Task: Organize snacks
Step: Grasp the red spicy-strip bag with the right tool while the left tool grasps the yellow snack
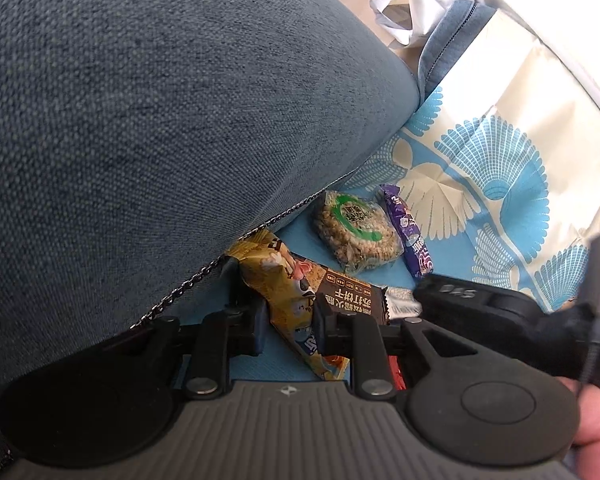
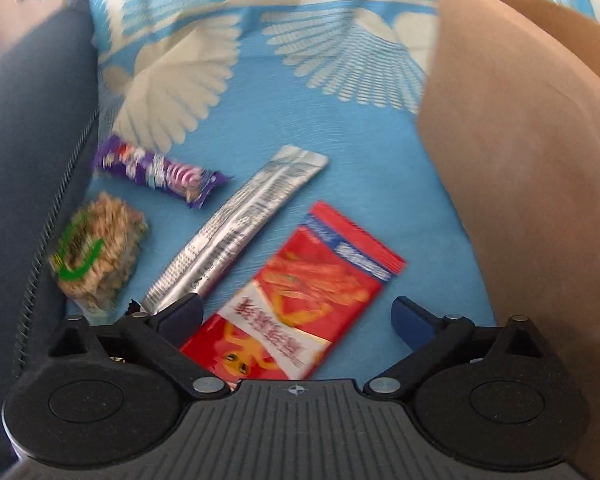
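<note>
My left gripper (image 1: 288, 320) has its jaws around a yellow snack packet (image 1: 288, 296), and a dark brown cracker packet (image 1: 350, 298) lies against the right finger. A clear bag of crunchy noodle snack (image 1: 356, 232) and a purple candy bar (image 1: 408, 236) lie beyond. My right gripper (image 2: 296, 316) is open, low over a red snack packet (image 2: 300, 300). A silver stick pouch (image 2: 236, 228), the purple bar (image 2: 160, 170) and the noodle snack (image 2: 98, 248) lie to its left.
A blue cushion (image 1: 160, 120) fills the left of the left wrist view and edges the right wrist view (image 2: 32, 160). A brown paper bag (image 2: 520, 180) stands at the right. The snacks lie on a blue and white patterned cloth (image 2: 340, 140).
</note>
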Motion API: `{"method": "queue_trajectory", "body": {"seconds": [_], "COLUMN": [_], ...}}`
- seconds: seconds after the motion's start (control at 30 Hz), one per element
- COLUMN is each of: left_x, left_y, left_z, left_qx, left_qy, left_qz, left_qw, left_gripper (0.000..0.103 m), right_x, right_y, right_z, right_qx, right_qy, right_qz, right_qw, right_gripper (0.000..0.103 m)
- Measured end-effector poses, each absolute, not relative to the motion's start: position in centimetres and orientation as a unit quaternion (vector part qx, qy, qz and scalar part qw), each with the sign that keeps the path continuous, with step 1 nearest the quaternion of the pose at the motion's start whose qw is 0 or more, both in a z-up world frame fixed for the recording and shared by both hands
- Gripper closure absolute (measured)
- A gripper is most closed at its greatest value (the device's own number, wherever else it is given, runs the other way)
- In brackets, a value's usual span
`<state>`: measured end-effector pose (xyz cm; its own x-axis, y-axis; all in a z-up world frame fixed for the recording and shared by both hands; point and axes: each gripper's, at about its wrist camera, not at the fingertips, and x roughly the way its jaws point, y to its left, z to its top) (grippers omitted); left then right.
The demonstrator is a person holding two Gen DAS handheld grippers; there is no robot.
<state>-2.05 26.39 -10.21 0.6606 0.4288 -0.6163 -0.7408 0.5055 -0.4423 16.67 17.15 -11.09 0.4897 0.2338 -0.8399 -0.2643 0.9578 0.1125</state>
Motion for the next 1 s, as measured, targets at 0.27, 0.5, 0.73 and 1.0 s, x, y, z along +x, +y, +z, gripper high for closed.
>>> {"method": "queue_trajectory", "body": {"seconds": [0.27,0.5,0.73,1.0], "left_x": [-1.8,-1.7,-1.8,-2.6], "left_y": [26.4,26.4,26.3,25.6], "left_z": [-10.3,-10.3,-9.5,-6.7], "left_qx": [-0.353,-0.349,-0.332,-0.312], "left_qy": [0.223,0.224,0.228,0.279], "left_qz": [0.348,0.345,0.322,0.257], "left_qw": [0.840,0.842,0.857,0.871], "left_gripper": [0.072,0.071,0.081,0.092], "right_x": [15.1,12.1,7.0,0.4], "right_y": [16.0,13.5,10.4,5.5], "right_z": [-9.8,-8.9,-6.3,-4.1], "right_qx": [-0.080,-0.124,-0.138,-0.123], "right_qy": [0.442,0.422,0.384,0.347], "right_qz": [0.189,0.233,0.274,0.343], "right_qw": [0.873,0.867,0.871,0.864], "right_gripper": [0.050,0.056,0.057,0.057]}}
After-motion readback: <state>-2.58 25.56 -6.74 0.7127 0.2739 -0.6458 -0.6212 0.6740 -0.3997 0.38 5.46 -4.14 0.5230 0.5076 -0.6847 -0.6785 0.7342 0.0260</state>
